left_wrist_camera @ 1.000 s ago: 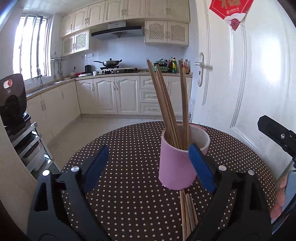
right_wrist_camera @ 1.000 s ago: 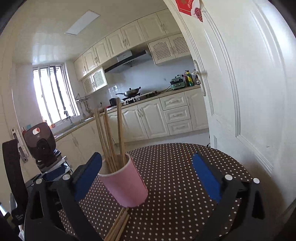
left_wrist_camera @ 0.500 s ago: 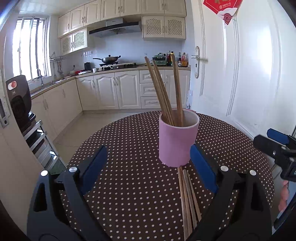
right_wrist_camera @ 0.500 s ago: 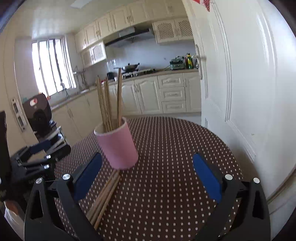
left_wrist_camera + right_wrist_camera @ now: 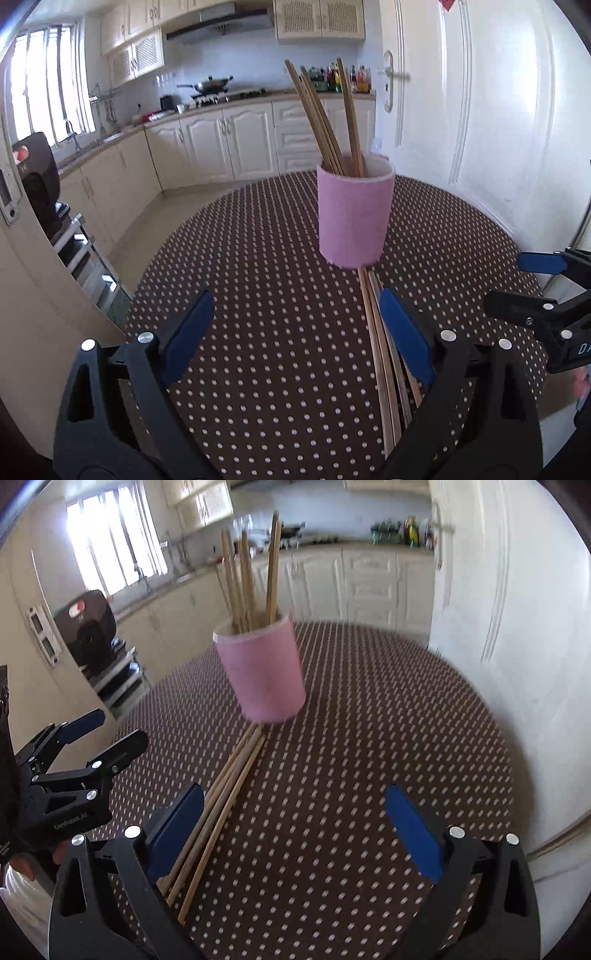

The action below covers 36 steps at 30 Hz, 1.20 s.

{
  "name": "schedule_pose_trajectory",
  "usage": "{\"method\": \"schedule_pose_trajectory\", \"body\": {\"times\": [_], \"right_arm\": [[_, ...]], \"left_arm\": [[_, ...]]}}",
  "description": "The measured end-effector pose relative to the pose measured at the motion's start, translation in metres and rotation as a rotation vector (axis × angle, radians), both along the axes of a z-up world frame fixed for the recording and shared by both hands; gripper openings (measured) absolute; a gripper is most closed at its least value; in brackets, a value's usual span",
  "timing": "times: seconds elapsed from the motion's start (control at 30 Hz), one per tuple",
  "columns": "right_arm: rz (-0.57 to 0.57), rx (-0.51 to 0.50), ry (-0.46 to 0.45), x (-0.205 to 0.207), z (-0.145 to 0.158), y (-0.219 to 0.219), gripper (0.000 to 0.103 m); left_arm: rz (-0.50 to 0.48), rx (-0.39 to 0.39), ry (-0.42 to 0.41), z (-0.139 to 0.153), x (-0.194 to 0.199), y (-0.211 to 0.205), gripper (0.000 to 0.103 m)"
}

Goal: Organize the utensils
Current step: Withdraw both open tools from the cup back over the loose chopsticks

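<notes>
Pink cup (image 5: 354, 218) stands upright mid-table on the dotted tablecloth (image 5: 258, 295), several chopsticks (image 5: 325, 118) leaning inside it. A loose bundle of chopsticks (image 5: 218, 808) lies flat, one end at the cup's base. My left gripper (image 5: 295, 336) is spread wide, empty; its right pad (image 5: 402, 336) covers part of the bundle. My right gripper (image 5: 295, 827) is likewise wide apart, holding nothing. Its view is motion-blurred; I can't count the sticks.
</notes>
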State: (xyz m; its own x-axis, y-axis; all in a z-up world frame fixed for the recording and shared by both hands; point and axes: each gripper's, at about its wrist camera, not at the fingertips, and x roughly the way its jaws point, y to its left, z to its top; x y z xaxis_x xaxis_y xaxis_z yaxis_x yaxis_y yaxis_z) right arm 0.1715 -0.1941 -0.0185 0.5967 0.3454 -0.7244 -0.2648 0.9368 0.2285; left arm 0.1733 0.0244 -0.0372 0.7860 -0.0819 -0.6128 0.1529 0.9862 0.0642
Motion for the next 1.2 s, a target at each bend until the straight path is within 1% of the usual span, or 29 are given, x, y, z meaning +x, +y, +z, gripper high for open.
{"method": "schedule_pose_trajectory", "body": {"times": [0.1, 0.2, 0.3, 0.4, 0.5, 0.63, 0.77, 0.83, 0.97, 1.03, 1.2], "right_arm": [[0.040, -0.007, 0.076, 0.004, -0.008, 0.007, 0.095], [0.054, -0.014, 0.127, 0.005, -0.013, 0.012, 0.095], [0.077, -0.029, 0.185, 0.013, -0.021, 0.018, 0.095], [0.079, -0.054, 0.228, 0.024, -0.025, 0.024, 0.095], [0.080, -0.076, 0.248, 0.032, -0.030, 0.028, 0.095], [0.080, -0.088, 0.285, 0.043, -0.036, 0.034, 0.095], [0.077, -0.092, 0.316, 0.051, -0.039, 0.037, 0.095], [0.077, -0.087, 0.331, 0.055, -0.040, 0.039, 0.095], [0.063, -0.079, 0.353, 0.060, -0.041, 0.038, 0.095], [0.057, -0.080, 0.355, 0.064, -0.042, 0.036, 0.095], [0.059, -0.088, 0.360, 0.065, -0.042, 0.034, 0.095]], "left_arm": [[-0.009, 0.004, 0.043, -0.008, 0.002, 0.000, 0.090], [-0.020, 0.007, 0.093, -0.015, 0.005, 0.001, 0.090], [-0.031, 0.022, 0.163, -0.027, 0.013, -0.002, 0.090], [-0.028, 0.019, 0.218, -0.035, 0.020, -0.002, 0.090], [-0.019, 0.025, 0.264, -0.042, 0.028, -0.002, 0.090], [-0.017, 0.048, 0.283, -0.046, 0.033, -0.004, 0.090], [-0.027, 0.070, 0.321, -0.054, 0.043, -0.009, 0.090], [-0.040, 0.062, 0.346, -0.056, 0.047, -0.011, 0.090], [-0.063, 0.032, 0.424, -0.064, 0.056, -0.011, 0.090], [-0.061, 0.025, 0.451, -0.067, 0.060, -0.011, 0.090], [-0.054, 0.031, 0.458, -0.069, 0.064, -0.014, 0.090]]}}
